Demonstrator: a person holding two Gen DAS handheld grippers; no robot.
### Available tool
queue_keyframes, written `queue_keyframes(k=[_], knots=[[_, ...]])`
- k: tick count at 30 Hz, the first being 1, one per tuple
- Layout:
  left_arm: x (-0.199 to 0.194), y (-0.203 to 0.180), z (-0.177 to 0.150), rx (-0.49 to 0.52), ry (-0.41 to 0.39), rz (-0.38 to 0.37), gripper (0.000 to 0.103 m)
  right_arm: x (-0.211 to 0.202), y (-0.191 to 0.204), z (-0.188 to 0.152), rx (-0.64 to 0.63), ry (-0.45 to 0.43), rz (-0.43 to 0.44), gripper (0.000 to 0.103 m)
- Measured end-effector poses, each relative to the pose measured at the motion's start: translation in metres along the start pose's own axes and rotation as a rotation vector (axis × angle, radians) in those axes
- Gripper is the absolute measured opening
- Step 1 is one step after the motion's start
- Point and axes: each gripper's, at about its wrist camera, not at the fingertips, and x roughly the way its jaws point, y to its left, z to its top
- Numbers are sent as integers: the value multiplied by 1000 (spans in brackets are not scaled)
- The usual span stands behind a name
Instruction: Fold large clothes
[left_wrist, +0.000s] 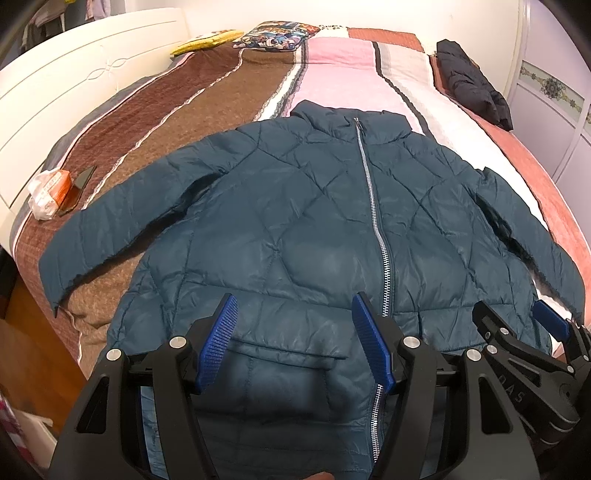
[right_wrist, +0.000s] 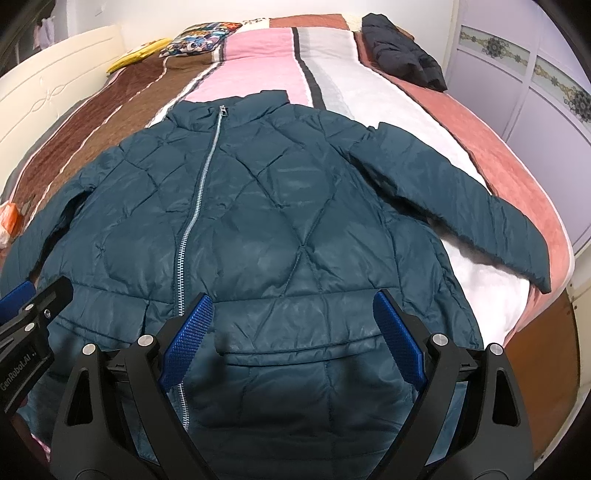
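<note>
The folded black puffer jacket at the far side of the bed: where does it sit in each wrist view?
Left wrist view: the folded black puffer jacket lies upper right, on the salmon bedspread edge.
Right wrist view: the same jacket lies top, right of centre.
Shared landmark: the colourful patterned cushion, upper left of it.

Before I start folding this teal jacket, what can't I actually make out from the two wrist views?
- Jacket hem: both views, covered by the open left gripper and open right gripper.
- Left cuff: right wrist view, cut off by the frame edge.
- Orange packet on the bed: left wrist view, print too small.
</note>
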Motion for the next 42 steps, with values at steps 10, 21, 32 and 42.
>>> queue_keyframes(k=[10, 21, 32, 42], knots=[[5, -10, 1, 37, 18, -13, 65, 4, -18, 3, 58, 8, 3, 88], [9, -39, 5, 157, 22, -82, 65, 14, -76, 8, 201, 45, 27, 88], [19, -52, 18, 214, 33, -109, 65, 26, -222, 10, 524, 30, -10, 88], [31, -64, 25, 233, 57, -125, 65, 30, -334, -13, 809, 57, -17, 83]])
